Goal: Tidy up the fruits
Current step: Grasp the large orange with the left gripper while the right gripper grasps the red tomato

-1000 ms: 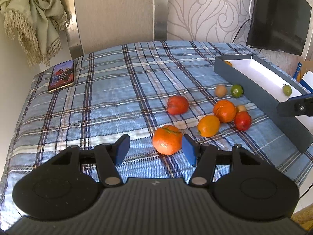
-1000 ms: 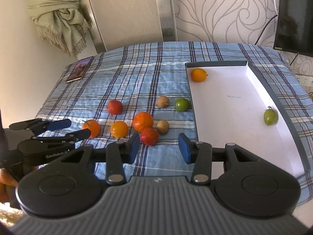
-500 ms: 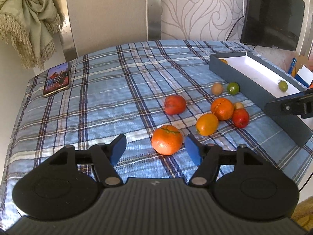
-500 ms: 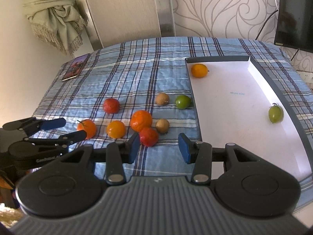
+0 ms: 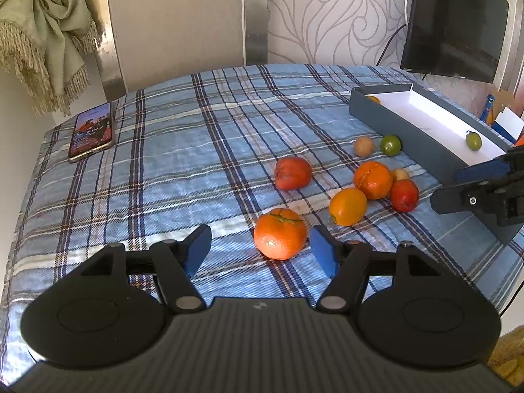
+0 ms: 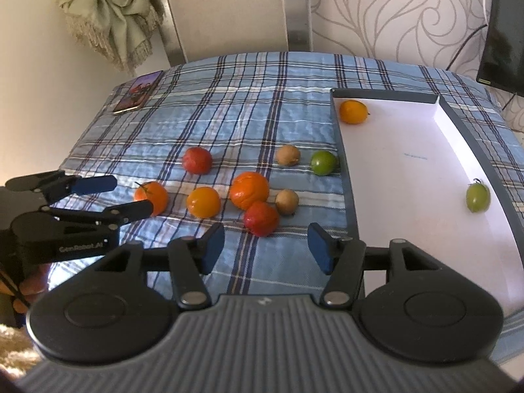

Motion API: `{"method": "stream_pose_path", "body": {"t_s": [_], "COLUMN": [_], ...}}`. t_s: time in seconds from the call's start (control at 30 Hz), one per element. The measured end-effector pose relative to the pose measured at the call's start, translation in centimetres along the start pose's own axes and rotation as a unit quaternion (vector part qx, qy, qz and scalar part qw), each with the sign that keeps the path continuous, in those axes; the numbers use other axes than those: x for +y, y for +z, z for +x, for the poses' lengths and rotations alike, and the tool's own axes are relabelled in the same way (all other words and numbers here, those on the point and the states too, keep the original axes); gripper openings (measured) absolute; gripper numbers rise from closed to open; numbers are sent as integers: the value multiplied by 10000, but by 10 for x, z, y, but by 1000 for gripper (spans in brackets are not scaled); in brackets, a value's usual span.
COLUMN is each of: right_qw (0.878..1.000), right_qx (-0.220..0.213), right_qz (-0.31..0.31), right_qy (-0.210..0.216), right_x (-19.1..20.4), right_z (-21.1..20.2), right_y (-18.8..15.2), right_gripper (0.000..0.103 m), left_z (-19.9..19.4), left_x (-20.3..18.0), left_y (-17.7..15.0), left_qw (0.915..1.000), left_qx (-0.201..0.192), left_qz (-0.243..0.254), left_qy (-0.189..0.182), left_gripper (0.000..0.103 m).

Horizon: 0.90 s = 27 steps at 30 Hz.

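My right gripper is opening wider than a second ago, empty, red fruit at its 12. Left gripper is half-open, empty, mandarin between. Picks next, I reckon.

Bright daylight washes the plaid tablecloth with pale glare patches, fruit casts short soft shadows, focus is sharp, and fisheye bending curves the edges.
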State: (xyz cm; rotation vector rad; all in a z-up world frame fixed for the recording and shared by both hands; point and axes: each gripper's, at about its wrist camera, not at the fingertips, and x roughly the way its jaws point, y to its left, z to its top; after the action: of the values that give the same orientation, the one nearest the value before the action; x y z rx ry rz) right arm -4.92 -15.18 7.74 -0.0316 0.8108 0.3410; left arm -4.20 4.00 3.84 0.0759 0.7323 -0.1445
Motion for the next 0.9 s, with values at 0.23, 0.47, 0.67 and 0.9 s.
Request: {"method": "stream_pose_path", "body": {"t_s": [0.23, 0.47, 0.67, 0.9], "right_qw": [9994, 9989, 9989, 9982], "right_qx": [130, 216, 225, 312], "right_qz": [-310, -390, -390, -488], "right_qy": [-83, -141, -144, -170], "right_x": [7, 9, 10, 13], "right_z": [18, 30, 35, 42], "right_y": [0, 0, 3, 4], "right_gripper": [59, 57, 55, 44], "left_z": [7, 14, 21, 27], "left_x": [-1, -1, -2, 2], "left_y": [-1, -2, -1, 0], "left_qw": [10000, 9998, 9994, 9991], "left_qx": [60, 107, 173, 195], "left_qz": [30, 85, 101, -23], "left_qy": [-30, -133, -274, -374], "left_gripper": [72, 70, 70, 65]}}
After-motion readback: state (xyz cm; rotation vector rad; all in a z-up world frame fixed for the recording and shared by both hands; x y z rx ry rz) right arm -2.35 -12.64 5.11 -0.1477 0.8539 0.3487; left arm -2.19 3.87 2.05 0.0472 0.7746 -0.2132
